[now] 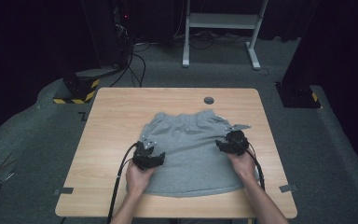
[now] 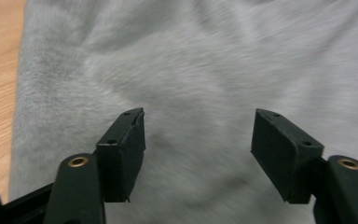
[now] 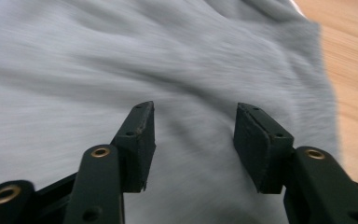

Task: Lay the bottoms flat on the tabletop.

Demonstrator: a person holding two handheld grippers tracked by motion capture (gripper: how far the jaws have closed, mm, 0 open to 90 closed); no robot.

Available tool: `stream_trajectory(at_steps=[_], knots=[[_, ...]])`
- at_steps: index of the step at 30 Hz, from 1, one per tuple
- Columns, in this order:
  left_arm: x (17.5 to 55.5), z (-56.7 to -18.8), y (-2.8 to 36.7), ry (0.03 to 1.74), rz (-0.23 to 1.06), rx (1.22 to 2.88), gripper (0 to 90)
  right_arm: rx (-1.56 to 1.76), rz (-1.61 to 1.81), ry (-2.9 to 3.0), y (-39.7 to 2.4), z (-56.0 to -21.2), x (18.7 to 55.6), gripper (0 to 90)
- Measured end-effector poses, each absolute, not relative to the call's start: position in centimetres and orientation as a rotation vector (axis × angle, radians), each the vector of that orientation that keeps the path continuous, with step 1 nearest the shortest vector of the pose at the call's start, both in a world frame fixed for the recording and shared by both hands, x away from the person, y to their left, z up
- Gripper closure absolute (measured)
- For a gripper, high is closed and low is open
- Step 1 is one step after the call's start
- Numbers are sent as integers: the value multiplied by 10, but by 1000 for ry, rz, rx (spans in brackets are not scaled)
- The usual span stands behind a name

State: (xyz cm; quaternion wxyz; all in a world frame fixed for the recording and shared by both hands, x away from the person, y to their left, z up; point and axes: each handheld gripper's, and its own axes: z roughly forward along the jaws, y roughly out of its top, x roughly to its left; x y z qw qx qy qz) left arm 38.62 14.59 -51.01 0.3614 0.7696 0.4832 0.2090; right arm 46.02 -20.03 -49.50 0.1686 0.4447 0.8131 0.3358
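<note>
Both claws, left (image 2: 198,156) and right (image 3: 193,147), agape over blurred grey shorts (image 1: 191,149), seemingly untouched.

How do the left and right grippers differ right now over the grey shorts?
The left gripper sits at the left edge of the grey shorts, nearer the hem; the right gripper sits at the right edge, nearer the waistband. In their own views, the left gripper's jaws stand wider apart than the right's. Both are open, with cloth under them, gripping nothing.
</note>
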Motion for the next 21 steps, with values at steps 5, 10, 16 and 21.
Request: stream_trajectory(at_steps=[5,10,16,21], knots=[[367,-511,144,1208,523,2033,355,1109,967,2428,-193,-494,416,583],[352,-520,145,1205,487,2069,338,1016,899,2506,-185,-510,388,757],[341,-521,145,1194,501,2066,383,937,880,2539,-191,-508,371,880],[337,-518,143,1148,501,2100,629,952,894,2526,-186,-510,369,808]])
